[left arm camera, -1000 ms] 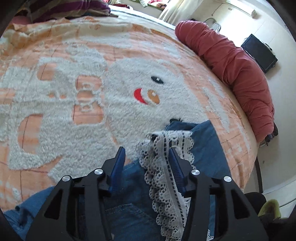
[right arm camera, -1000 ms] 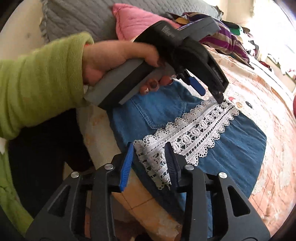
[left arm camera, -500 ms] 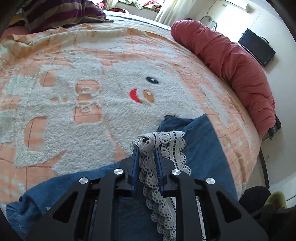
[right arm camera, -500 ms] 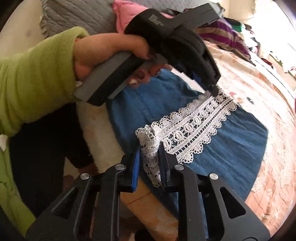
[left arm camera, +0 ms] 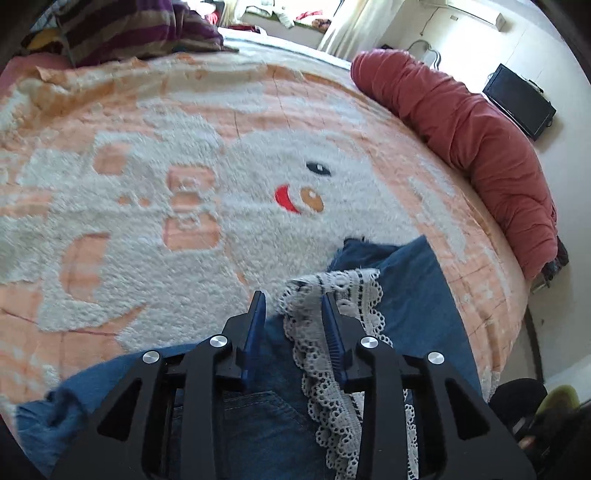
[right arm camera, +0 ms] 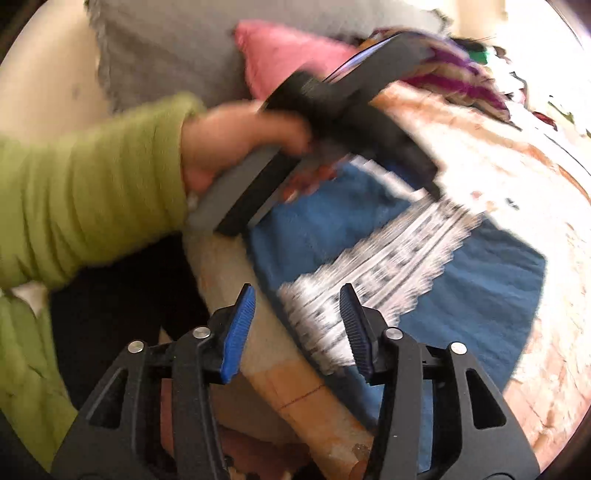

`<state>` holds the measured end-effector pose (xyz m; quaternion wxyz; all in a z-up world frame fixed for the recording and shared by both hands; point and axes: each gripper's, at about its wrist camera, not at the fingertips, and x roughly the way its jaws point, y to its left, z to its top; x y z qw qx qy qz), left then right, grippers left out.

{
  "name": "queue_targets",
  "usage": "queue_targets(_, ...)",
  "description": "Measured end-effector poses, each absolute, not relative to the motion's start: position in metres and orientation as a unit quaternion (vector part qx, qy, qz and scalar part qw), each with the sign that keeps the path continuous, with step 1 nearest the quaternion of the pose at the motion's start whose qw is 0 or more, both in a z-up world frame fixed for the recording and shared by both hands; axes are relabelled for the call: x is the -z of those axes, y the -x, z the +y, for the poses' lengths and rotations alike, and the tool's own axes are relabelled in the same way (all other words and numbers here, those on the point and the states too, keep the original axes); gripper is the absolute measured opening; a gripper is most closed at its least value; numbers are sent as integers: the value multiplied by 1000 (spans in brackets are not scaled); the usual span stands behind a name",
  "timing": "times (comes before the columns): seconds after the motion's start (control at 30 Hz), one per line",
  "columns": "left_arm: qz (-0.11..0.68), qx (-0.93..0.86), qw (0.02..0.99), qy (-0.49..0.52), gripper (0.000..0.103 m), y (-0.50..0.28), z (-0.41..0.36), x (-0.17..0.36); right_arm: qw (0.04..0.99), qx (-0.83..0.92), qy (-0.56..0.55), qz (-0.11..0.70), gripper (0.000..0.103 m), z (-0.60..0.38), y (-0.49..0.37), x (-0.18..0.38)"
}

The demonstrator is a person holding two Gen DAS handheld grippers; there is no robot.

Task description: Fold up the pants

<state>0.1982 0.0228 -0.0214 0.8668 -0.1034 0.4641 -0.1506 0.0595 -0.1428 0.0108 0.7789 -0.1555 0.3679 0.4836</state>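
Blue denim pants (left arm camera: 417, 295) with a white lace hem (left arm camera: 332, 291) lie folded on a fluffy orange-and-white blanket (left arm camera: 147, 206). My left gripper (left arm camera: 293, 308) is open over one end of the lace, whose edge lies between the jaws. In the right wrist view the pants (right arm camera: 480, 295) and lace band (right arm camera: 373, 269) are blurred by motion. My right gripper (right arm camera: 297, 310) is open over the near end of the lace at the bed edge. The left gripper's body (right arm camera: 351, 107) and the hand in a green sleeve show above the pants.
A red rolled duvet (left arm camera: 472, 133) lies along the bed's far right edge. A striped purple cloth (left arm camera: 125, 29) sits at the back. A pink pillow (right arm camera: 288, 55) and grey quilt (right arm camera: 166, 48) lie behind the hand. A black screen (left arm camera: 517, 99) stands by the wall.
Both grippers were shut on the lace hem half a second ago and have now opened, letting it go. The right view is now blurred by motion.
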Motion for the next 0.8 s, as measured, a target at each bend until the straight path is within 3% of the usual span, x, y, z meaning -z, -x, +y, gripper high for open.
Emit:
queue_targets(0.13,434,144,885,87,30,-181,21,-2,829,-422,116,348,45,-176,-76,-30)
queue_targets(0.27,415,174,891,60,30,-155,-2,-15,838,-373,123,378,39,-193,-85,-22)
queue_targets(0.53,467,187,864,-12,31,-109,-48,34,812,-291,191,469,37,-199,-85,25)
queue_targets(0.63,450,173,874,-58,31,-99,-55,39,808,-289,182,479,37,-204,-86,29)
queue_targets(0.8,448,181,875,-29,33,-101,-47,35,807,-295,165,485,40,-208,-88,29)
